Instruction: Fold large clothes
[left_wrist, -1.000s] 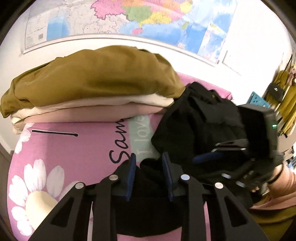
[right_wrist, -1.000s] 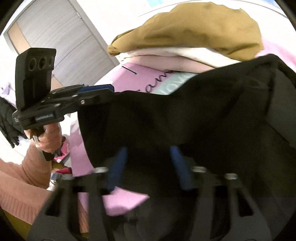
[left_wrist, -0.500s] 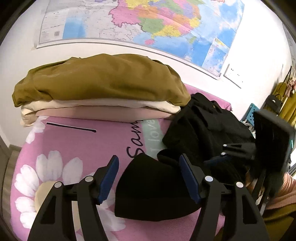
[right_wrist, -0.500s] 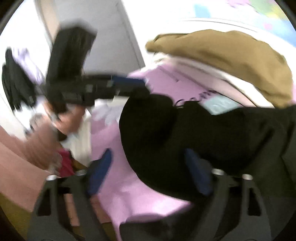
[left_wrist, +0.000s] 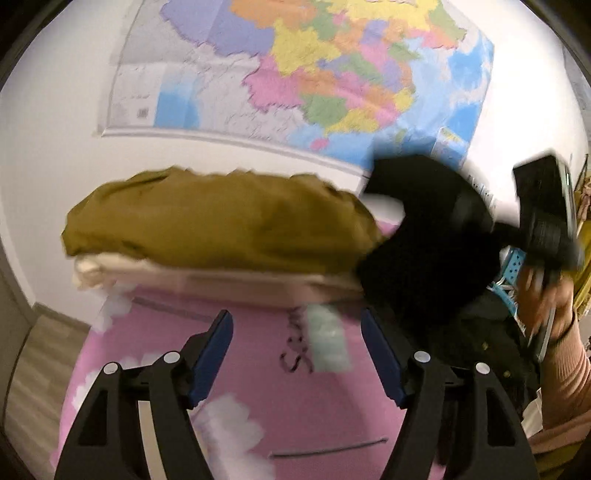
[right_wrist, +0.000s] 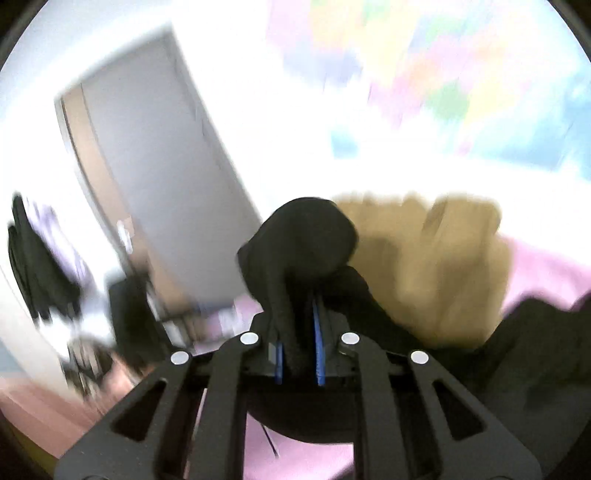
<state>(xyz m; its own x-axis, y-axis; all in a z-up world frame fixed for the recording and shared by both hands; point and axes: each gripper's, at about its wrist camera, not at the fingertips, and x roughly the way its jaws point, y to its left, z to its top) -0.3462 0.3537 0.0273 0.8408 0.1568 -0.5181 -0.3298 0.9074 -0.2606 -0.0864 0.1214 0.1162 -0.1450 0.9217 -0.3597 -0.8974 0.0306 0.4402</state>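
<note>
A black garment (left_wrist: 424, 240) hangs lifted at the right of the left wrist view, above the pink flowered bed cover (left_wrist: 258, 362). My right gripper (right_wrist: 297, 332) has its jaws closing, and the blue pads pinch a bunch of the black garment (right_wrist: 306, 236). In the left wrist view the right gripper's body (left_wrist: 546, 214) sits high at the right, held by a hand (left_wrist: 546, 295). My left gripper (left_wrist: 295, 321) is opening over the bed cover with nothing between its fingers. More black cloth lies low at the right (right_wrist: 535, 350).
A folded pile topped by an olive garment (left_wrist: 221, 218) lies at the back of the bed against the wall, over cream and pink layers (left_wrist: 221, 277). A map (left_wrist: 314, 74) hangs above. A grey door (right_wrist: 155, 184) and wood floor (left_wrist: 22, 369) are at the left.
The left gripper let go of the black cloth, opened wide and rose. The right gripper opened, then closed on the black garment and lifted it off the bed.
</note>
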